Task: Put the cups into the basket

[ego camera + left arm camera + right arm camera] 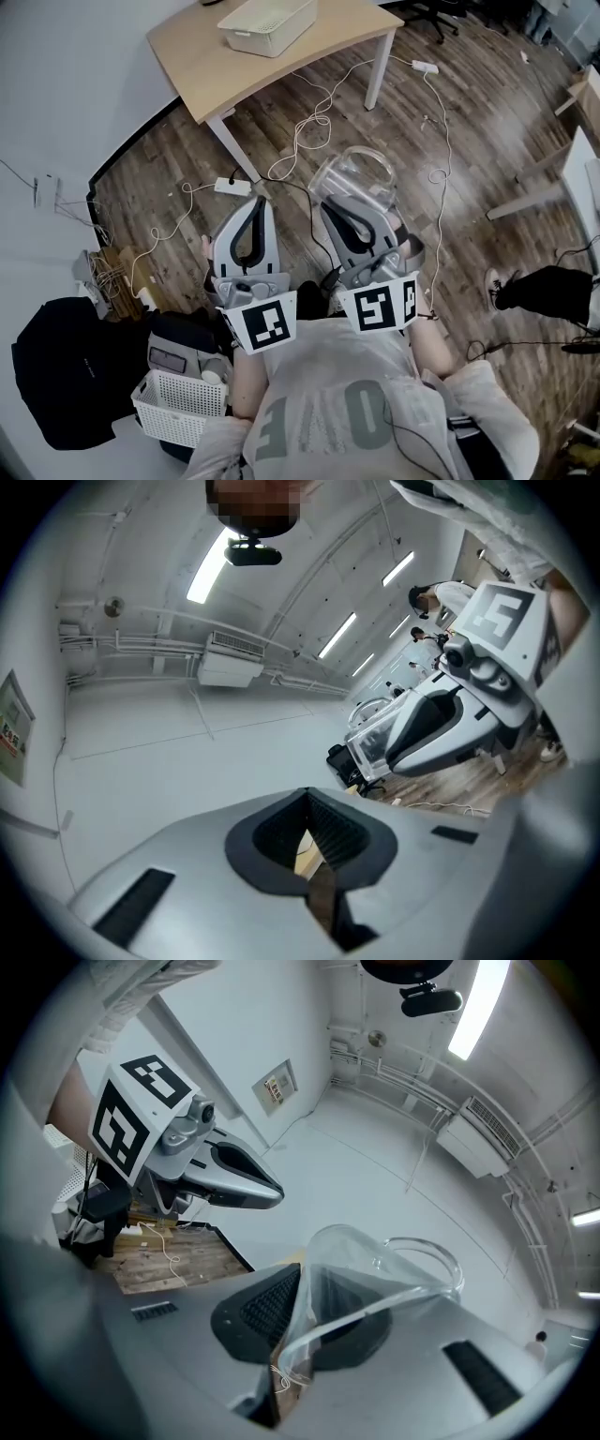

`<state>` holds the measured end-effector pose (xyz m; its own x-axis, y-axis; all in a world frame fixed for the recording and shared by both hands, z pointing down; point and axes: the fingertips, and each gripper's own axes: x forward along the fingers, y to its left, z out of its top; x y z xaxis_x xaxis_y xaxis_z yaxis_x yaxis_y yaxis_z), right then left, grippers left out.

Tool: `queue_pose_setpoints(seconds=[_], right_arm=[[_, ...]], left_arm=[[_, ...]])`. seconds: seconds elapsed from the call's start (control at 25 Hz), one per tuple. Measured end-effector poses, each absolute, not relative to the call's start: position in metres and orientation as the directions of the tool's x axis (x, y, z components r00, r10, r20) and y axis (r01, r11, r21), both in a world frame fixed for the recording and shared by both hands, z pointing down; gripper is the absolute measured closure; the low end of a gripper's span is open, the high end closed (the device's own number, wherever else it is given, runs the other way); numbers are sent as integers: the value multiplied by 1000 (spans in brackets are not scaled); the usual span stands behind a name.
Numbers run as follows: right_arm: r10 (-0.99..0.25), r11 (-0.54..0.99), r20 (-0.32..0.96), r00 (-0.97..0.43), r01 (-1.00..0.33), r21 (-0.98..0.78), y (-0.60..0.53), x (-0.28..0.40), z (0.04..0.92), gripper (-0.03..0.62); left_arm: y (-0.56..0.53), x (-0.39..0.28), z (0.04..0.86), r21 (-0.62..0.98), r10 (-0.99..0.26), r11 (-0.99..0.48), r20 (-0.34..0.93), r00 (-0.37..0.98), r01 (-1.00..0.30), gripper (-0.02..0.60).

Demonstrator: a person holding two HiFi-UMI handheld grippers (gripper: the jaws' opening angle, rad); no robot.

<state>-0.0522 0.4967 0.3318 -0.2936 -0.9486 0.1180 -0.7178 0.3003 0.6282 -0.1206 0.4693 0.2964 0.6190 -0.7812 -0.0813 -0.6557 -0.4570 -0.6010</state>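
In the head view both grippers are held up in front of my chest. My right gripper [334, 204] is shut on the wall of a clear glass cup [359, 174] with a handle. In the right gripper view the cup [370, 1274] sits tilted between the ribbed pads, handle to the right. My left gripper [257, 202] is shut with nothing in it, and its pads [323, 841] meet in its own view. A white basket [267, 23] stands on the wooden table [202, 56] far ahead. A second white basket [178, 408] sits low at my left.
White cables and a power strip [232, 186] lie across the wood floor between me and the table. A black backpack [66, 375] rests at lower left by the wall. Another person's leg and shoe [525, 286] show at the right, near another table's edge [586, 178].
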Motion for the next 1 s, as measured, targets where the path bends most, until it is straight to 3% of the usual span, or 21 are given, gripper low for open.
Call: queue_pose_setpoints(seconds=[0.36,1.0], right_arm=[[-948,311,146,-282,-737,599,454,-13,345,569],[-947,310,145,-286,-707,635,237,-7,325,569]], left_arm=[[423,-111,320,-565,-826,-454,-23,563,-689,577],[208,-98,306,-539,-820,-429,-104,562,-725,577]])
